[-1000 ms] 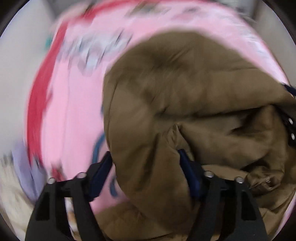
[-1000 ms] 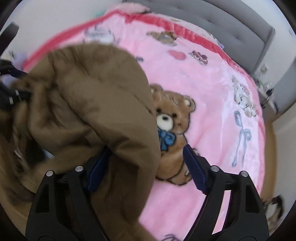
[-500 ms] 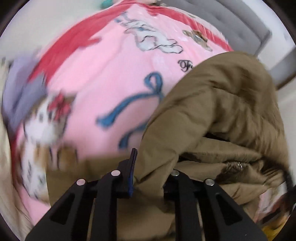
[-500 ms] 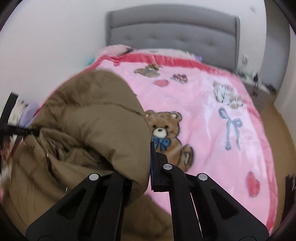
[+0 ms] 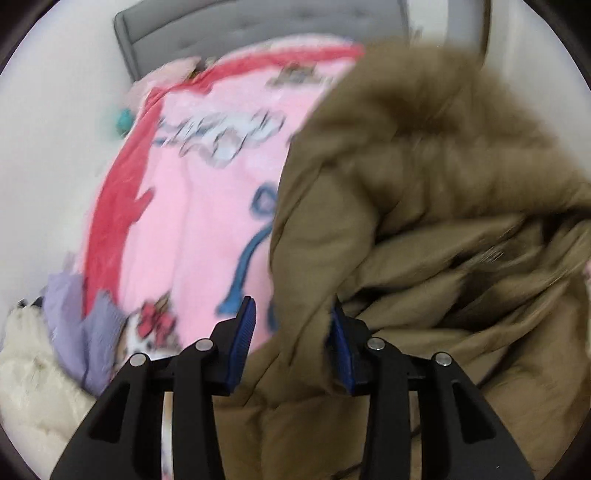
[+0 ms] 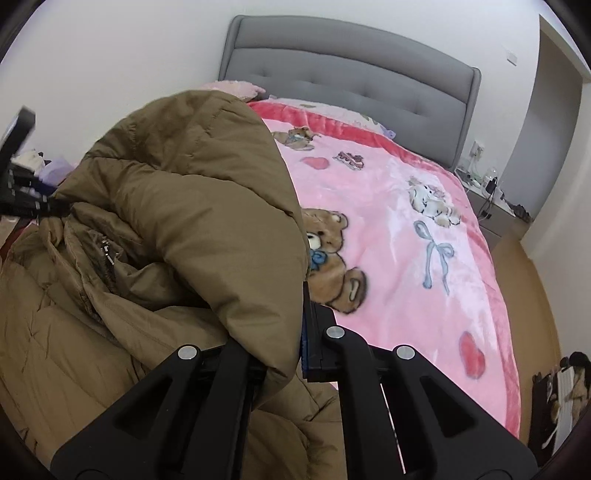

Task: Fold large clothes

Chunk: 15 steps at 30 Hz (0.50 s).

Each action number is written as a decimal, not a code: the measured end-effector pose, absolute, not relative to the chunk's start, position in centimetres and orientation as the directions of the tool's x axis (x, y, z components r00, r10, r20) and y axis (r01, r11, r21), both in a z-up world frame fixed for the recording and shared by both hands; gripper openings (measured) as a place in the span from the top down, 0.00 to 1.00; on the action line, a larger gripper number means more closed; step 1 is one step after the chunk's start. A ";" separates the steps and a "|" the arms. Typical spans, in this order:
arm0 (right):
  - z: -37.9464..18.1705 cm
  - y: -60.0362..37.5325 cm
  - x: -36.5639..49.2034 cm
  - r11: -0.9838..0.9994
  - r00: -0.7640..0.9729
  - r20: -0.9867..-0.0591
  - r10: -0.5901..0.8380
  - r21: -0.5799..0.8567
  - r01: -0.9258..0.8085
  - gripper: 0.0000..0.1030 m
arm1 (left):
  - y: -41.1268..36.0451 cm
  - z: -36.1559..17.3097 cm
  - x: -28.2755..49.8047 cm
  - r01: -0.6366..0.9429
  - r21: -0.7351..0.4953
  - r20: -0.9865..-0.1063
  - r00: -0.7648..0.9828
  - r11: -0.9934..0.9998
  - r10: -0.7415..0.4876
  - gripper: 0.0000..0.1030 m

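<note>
A: In the left wrist view, what is the left gripper (image 5: 291,326) doing?

B: Its jaws are opening. A thick fold of the brown padded coat (image 5: 424,229) is lying between the blue pads (image 5: 246,325). The fabric is resting against the right-hand pad, while a gap is showing beside the left-hand one, so the pads are not pressing it from both sides.

A: And where is the coat sitting relative to that claw?

B: It is bulging up ahead of the fingers and filling the right half of the picture, blurred. To the left the pink blanket (image 5: 207,206) is showing, with a lilac garment (image 5: 77,317) and a cream one (image 5: 33,376) lying at its near left edge. The grey headboard (image 5: 221,33) is standing at the top.

A: Now the right wrist view.

B: The right gripper (image 6: 295,325) is pressed together, pinching a puffy edge of the coat (image 6: 192,199). The cloth is draping over the left finger and spreading out to the left, covering that side of the blanket (image 6: 399,229).

A: Is the other claw showing there?

B: Its dark frame is peeking in at the far left edge, touching the coat.
</note>
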State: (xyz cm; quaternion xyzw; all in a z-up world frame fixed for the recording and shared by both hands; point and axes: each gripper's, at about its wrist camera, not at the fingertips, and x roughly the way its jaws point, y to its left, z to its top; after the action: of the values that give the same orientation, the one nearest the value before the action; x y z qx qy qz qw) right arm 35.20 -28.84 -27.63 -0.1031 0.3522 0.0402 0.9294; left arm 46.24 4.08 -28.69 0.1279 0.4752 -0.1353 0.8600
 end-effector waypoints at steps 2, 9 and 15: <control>-27.4 -28.8 35.5 0.975 0.748 -0.664 0.019 -0.153 -0.160 0.97 | 3.9 -27.5 47.3 0.382 0.088 -0.840 0.525 0.920 -0.137 0.57; -27.6 -28.6 36.7 0.979 0.732 -0.681 0.020 -0.137 -0.154 0.96 | 1.4 -30.3 50.1 0.516 0.140 -0.924 0.375 0.845 -0.075 0.54; -27.3 -28.3 36.7 0.974 0.737 -0.676 0.020 -0.152 -0.166 0.96 | 1.2 -32.4 51.5 0.494 0.237 -0.937 0.343 0.837 0.063 0.54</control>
State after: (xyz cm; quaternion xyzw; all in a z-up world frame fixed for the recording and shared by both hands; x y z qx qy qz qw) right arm 36.74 -28.33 -27.34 -0.1016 0.3593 0.0503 0.9263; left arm 51.45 1.21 -32.37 0.2502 0.5565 -0.1379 0.7802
